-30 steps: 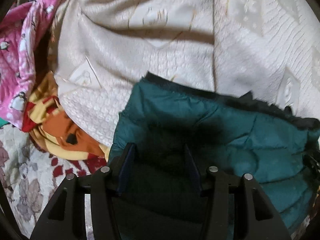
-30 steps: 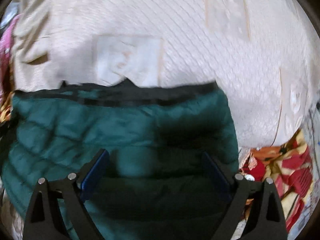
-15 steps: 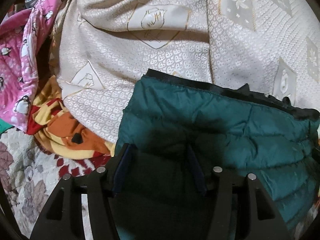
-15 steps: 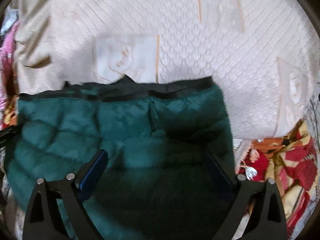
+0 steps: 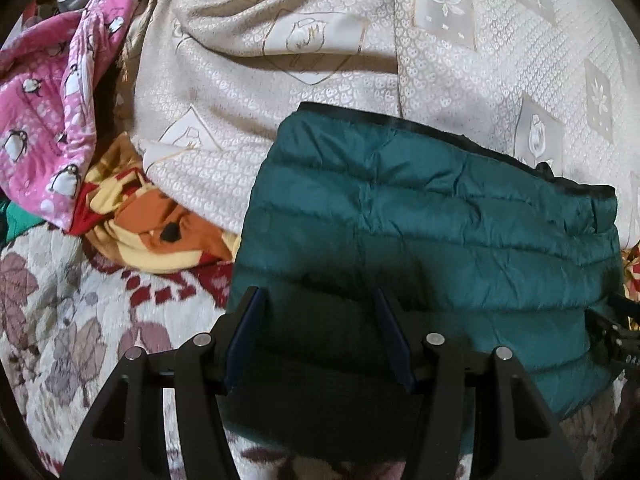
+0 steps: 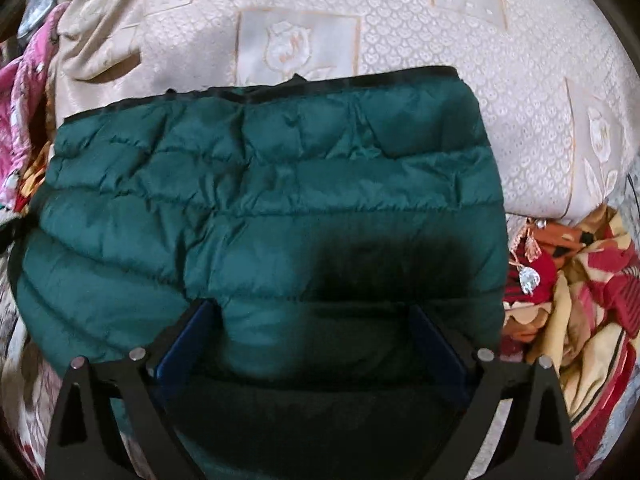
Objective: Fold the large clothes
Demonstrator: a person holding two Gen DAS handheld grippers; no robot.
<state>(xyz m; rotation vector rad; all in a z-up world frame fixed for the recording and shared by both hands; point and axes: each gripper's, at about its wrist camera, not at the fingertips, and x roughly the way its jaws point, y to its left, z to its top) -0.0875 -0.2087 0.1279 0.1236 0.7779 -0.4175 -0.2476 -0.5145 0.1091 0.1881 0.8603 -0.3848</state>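
A dark green quilted puffer jacket (image 5: 432,232) lies folded into a rectangle on a cream embroidered bedspread (image 5: 320,92); its black-trimmed edge is on the far side. It also shows in the right wrist view (image 6: 280,184). My left gripper (image 5: 318,300) is open, its blue-padded fingers (image 5: 248,312) over the jacket's near left part. My right gripper (image 6: 316,312) is open wide over the jacket's near right part. Neither holds cloth. The right gripper's body shows at the left wrist view's right edge (image 5: 616,332).
A pink penguin-print cloth (image 5: 52,92) and an orange, yellow and red cloth (image 5: 152,232) lie heaped left of the jacket. A floral blanket (image 5: 72,320) lies at the near left. More red and yellow cloth (image 6: 580,288) lies to the right.
Both grippers have pulled back and up from the jacket, so more of it and the bedspread shows. The jacket stays folded. Both stay open.
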